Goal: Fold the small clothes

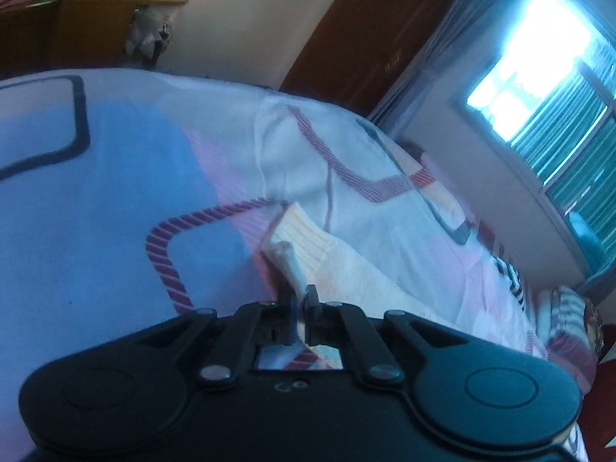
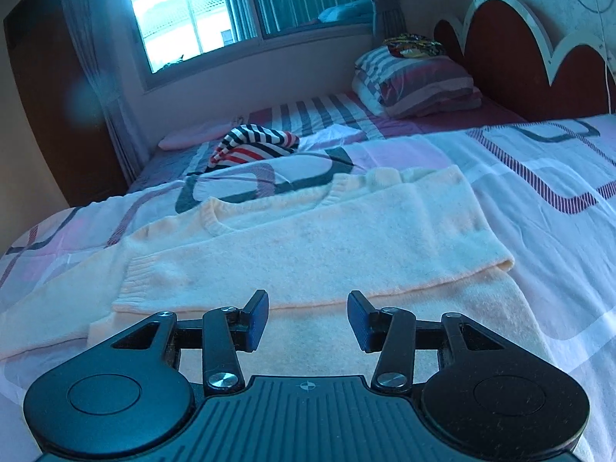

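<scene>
A cream knitted sweater point(image 2: 308, 238) lies flat on the patterned bedspread point(image 2: 539, 177), one sleeve folded across its body. In the left wrist view my left gripper point(image 1: 302, 304) is shut on a bunched edge of the cream sweater point(image 1: 296, 265), which rises in a ridge from the fabric point(image 1: 346, 265) beyond. In the right wrist view my right gripper point(image 2: 308, 319) hovers open just above the sweater's near part, nothing between its blue pads point(image 2: 258, 319).
A striped red, white and dark garment point(image 2: 254, 144) lies crumpled farther up the bed. Folded pillows point(image 2: 415, 81) sit by the scalloped headboard point(image 2: 512, 50). A window point(image 2: 215, 11) with curtains is behind the bed; a wooden desk point(image 1: 77, 27) and door point(image 1: 369, 27) stand beyond.
</scene>
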Demonstrator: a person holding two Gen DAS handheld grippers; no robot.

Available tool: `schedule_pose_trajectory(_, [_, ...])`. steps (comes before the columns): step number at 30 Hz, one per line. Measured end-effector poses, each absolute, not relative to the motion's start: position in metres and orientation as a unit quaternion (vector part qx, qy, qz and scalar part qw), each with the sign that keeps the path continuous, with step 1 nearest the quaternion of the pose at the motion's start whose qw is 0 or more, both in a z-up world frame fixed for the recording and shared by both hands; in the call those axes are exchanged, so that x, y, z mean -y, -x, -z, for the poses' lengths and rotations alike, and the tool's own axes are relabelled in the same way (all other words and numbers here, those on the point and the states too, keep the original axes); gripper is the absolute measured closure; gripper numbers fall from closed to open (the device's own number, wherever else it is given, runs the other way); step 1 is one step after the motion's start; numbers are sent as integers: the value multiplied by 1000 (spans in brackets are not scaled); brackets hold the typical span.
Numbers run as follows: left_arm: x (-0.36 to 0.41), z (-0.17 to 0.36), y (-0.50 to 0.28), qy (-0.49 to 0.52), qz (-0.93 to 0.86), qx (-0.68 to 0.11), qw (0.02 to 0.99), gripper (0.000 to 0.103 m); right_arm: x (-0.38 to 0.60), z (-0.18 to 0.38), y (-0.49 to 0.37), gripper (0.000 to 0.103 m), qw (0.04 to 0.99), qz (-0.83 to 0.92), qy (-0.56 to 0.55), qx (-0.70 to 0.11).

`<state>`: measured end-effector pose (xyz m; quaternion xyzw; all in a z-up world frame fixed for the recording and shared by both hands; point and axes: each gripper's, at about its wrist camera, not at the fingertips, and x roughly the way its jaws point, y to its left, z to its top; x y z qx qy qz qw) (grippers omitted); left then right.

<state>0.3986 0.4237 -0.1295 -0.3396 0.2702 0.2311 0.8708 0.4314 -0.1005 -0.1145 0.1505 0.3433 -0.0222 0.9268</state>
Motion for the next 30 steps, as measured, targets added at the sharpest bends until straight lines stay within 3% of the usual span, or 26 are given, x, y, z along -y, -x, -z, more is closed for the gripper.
schedule_pose_trajectory(4, [-400, 105, -404, 309, -205, -243, 896, 101, 112, 113, -427, 57, 929, 22, -155, -336])
schedule_pose_trajectory(11, [-290, 70, -445, 211, -92, -240, 943, 101, 145, 112, -422, 57, 929, 22, -174, -326])
schedule_pose_trajectory(30, [-36, 96, -508, 80, 109, -315, 940, 101, 246, 105, -401, 57, 924, 9, -238, -298])
